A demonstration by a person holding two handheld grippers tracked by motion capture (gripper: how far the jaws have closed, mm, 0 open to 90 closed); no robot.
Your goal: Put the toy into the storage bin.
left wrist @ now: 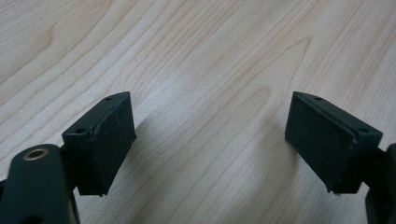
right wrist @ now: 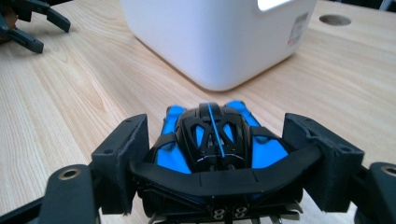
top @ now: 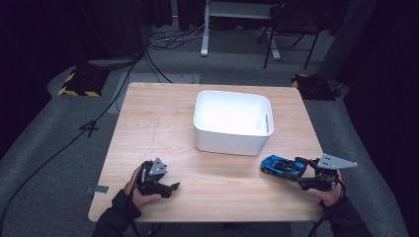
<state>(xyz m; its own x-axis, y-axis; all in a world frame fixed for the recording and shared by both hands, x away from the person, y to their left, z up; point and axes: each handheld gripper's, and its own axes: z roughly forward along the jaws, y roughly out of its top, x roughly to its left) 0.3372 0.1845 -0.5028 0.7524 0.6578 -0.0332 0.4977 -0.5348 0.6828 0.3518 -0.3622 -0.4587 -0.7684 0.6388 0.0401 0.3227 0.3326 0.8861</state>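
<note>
a light wooden table (top: 163, 133) with rounded corners stands on grey carpet. a white bin (top: 232, 122) sits directly on it, right of centre toward the far edge. a round hole (right wrist: 335, 19) pierces the top just beside the bin. the left and near parts show bare wood grain.

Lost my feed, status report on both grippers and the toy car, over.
Right gripper shut on blue toy car, beside white bin. Left gripper open, nothing between its pads, over wooden table. Path to bin clear.

Blue-black toy car (right wrist: 215, 140), near bin's corner
</note>
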